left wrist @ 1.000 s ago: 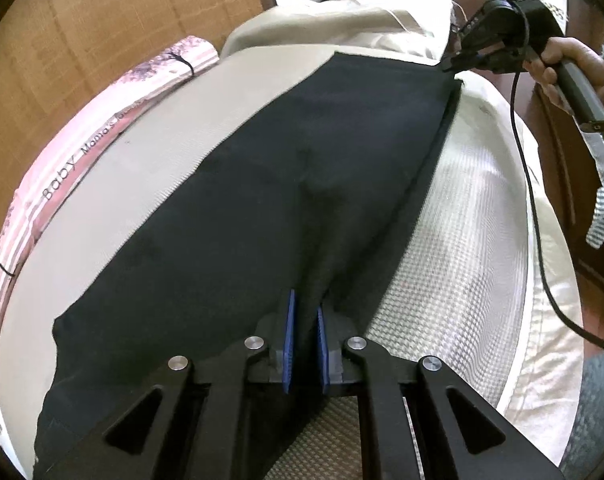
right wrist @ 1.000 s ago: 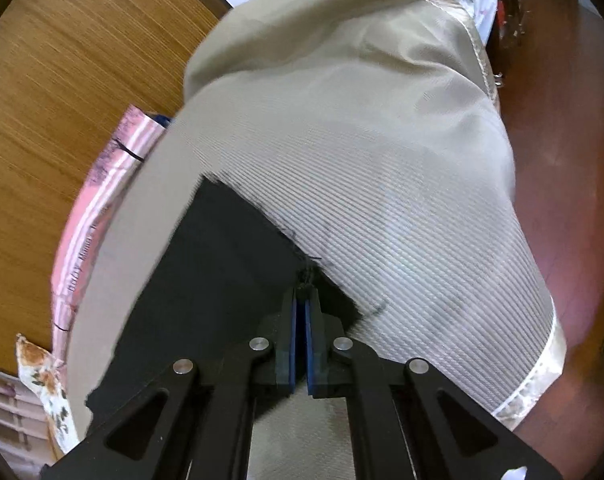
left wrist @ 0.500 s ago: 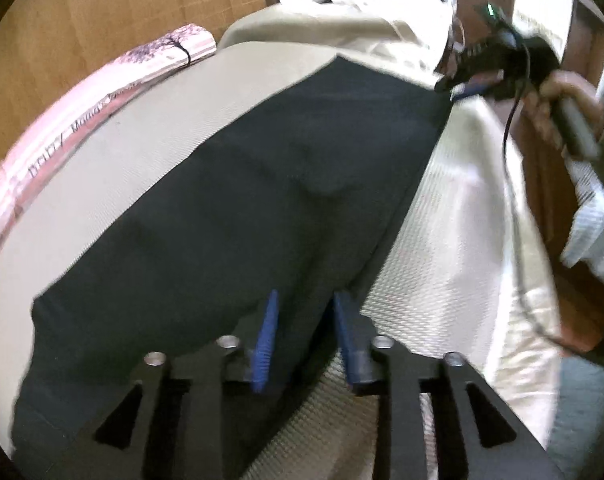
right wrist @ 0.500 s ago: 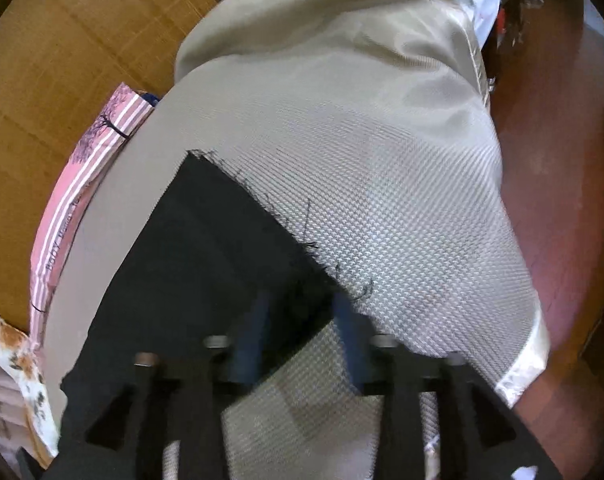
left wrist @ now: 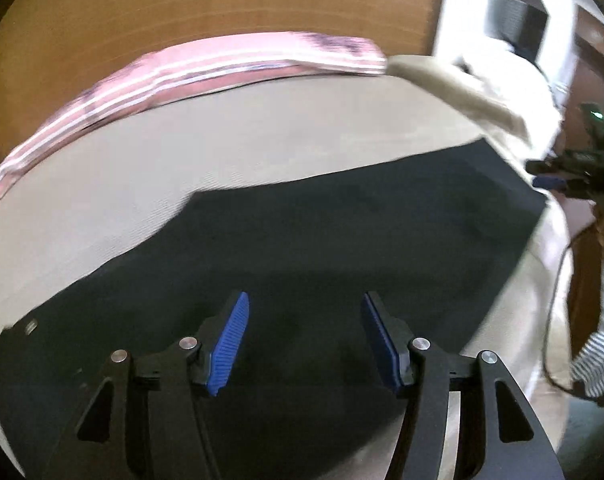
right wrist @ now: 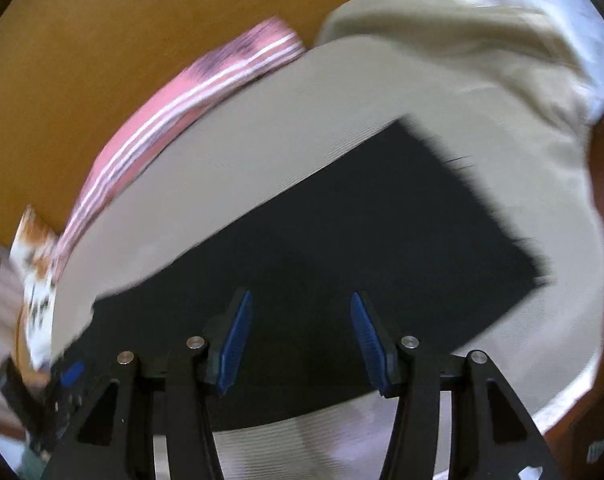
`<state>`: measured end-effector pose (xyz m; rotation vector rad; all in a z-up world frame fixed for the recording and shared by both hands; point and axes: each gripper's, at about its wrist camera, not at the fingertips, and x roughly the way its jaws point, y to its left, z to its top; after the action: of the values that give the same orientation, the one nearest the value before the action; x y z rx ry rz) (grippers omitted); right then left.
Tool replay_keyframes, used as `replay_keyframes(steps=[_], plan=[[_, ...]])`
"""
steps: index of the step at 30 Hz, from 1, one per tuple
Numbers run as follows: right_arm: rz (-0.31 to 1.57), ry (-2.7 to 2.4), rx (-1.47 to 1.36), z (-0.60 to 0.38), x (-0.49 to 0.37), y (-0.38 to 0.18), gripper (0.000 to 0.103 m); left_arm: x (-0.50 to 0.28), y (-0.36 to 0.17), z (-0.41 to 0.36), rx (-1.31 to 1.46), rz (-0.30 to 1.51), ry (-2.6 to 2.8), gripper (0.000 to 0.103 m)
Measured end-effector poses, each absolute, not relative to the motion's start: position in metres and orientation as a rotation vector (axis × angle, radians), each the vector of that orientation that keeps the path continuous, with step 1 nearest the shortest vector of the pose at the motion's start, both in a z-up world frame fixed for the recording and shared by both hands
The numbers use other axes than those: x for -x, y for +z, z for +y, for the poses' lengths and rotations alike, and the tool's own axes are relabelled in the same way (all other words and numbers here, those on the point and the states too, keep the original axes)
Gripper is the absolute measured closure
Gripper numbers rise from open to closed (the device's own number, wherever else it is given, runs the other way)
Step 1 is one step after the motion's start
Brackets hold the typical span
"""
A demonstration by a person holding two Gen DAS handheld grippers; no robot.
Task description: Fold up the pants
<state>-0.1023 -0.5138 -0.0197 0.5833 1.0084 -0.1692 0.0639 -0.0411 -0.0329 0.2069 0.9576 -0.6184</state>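
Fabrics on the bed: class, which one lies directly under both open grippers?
The black pants, spread flat on the beige cover. The pink striped cloth lies far off along the bed's edge by the wooden wall.

Black pants (left wrist: pixel 322 240) are lying beyond the blue-padded jaws on a beige woven cover (left wrist: pixel 181 152). Farther past the jaws, a pink bundle with white stripes (right wrist: pixel 173 120) is showing against brown wood panelling (left wrist: pixel 221 4).

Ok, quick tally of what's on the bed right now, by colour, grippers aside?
Black: 1, the pants
Pink striped: 1, the folded blanket
Beige: 1, the pillow
Total: 3
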Motion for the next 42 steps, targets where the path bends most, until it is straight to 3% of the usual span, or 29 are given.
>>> replay_keyframes(steps=[8, 13, 20, 28, 42], plan=[[1.112, 0.068, -0.489, -0.435, 0.084, -0.043, 0.055, -0.062, -0.066, 0.008, -0.191, 1.054, -0.490, 0.044], [1.193, 0.132, -0.493, -0.413, 0.098, -0.064, 0.057, -0.054, -0.068, 0.036, -0.163, 1.041, -0.473, 0.044], [1.192, 0.180, -0.440, -0.392, 0.092, -0.051, 0.058, -0.057, -0.057, 0.047, -0.145, 1.051, -0.447, 0.044], [1.126, 0.334, -0.336, -0.338, 0.004, -0.023, 0.058, -0.086, -0.022, 0.056, -0.048, 0.899, -0.364, 0.044], [1.256, 0.697, -0.211, -0.212, -0.124, -0.048, 0.058, -0.104, -0.051, 0.095, -0.090, 0.935, -0.255, 0.044]])
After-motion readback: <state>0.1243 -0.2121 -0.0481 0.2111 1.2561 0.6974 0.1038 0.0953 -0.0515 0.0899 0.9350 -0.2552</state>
